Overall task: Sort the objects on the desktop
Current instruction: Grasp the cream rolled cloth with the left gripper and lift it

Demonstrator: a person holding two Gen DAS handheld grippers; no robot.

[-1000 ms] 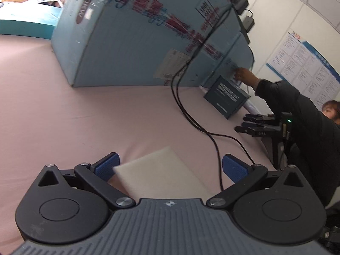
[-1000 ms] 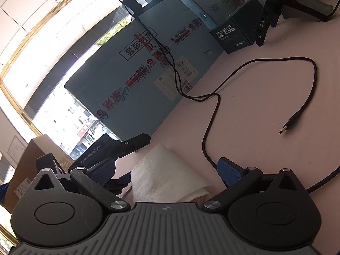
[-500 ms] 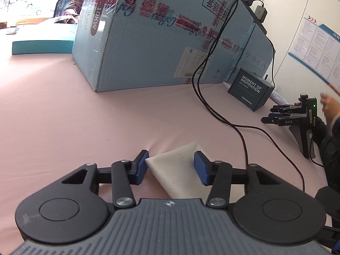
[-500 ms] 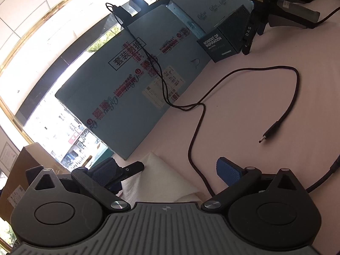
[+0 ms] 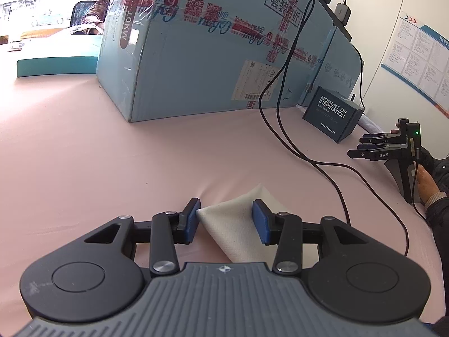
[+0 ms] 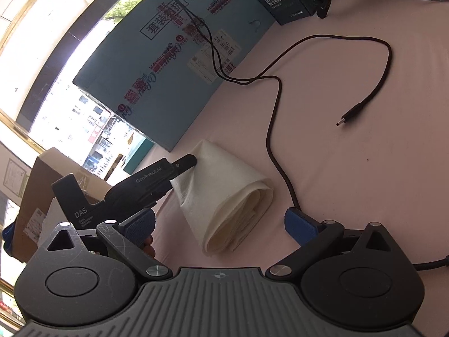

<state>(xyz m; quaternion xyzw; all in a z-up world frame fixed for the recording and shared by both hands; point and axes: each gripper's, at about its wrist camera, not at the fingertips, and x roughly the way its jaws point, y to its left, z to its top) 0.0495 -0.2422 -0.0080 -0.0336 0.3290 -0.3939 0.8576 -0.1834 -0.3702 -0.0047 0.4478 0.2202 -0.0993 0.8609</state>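
Observation:
A folded white cloth (image 5: 233, 224) (image 6: 233, 193) lies on the pink tabletop (image 5: 84, 154). My left gripper (image 5: 226, 220) has its blue pads pressed against the cloth's two sides, so it is shut on the cloth. The right wrist view shows it from the side as a black finger (image 6: 157, 179) at the cloth's left edge. My right gripper (image 6: 220, 226) is open just short of the cloth's rolled end, with its pads spread wide on either side. A black cable (image 6: 273, 129) with a loose plug (image 6: 348, 118) runs past the cloth on the right.
A big blue cardboard box (image 5: 196, 56) stands behind the cloth. A dark box printed "MOMENT OF INSPIRATION" (image 5: 331, 115) sits to its right. Further right, another gripper (image 5: 384, 147) rests on a stand beside a person's hand (image 5: 426, 181). A brown carton (image 6: 39, 191) stands at the left.
My left gripper's jaws went from wide open to closed on the cloth. The right gripper stayed open and the cloth shows fuller before it. The person's hand left the dark box.

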